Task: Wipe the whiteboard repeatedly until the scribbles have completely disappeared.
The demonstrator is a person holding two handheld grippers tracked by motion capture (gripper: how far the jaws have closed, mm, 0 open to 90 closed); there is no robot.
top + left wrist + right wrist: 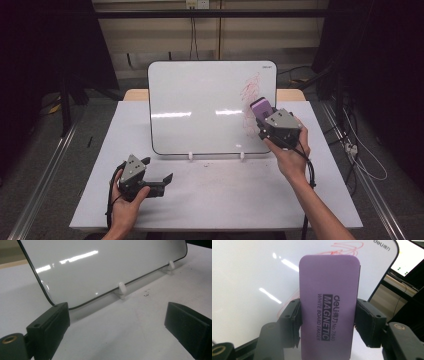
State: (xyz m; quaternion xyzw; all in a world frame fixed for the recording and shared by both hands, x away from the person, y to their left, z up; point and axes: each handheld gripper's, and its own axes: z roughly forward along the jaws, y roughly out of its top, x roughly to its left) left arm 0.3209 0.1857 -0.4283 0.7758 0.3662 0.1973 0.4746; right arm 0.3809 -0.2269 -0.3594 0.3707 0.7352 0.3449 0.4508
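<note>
On my screens the whiteboard (200, 107) is glossy and smooth, throwing back the ceiling lights, with white plastic clips (121, 288) at its foot. The eraser (328, 312) at 3 o'clock has a matt purple, plastic-looking back. My tongs' pads (50, 327) look like matt black rubber. The bench (215, 200) is flat, dull white.

"deli MAGNETIC WHITE BOARD ERASER", perhaps "No.7840", on purple eraser (328, 307); "deli" on whiteboard (384, 246)
</note>
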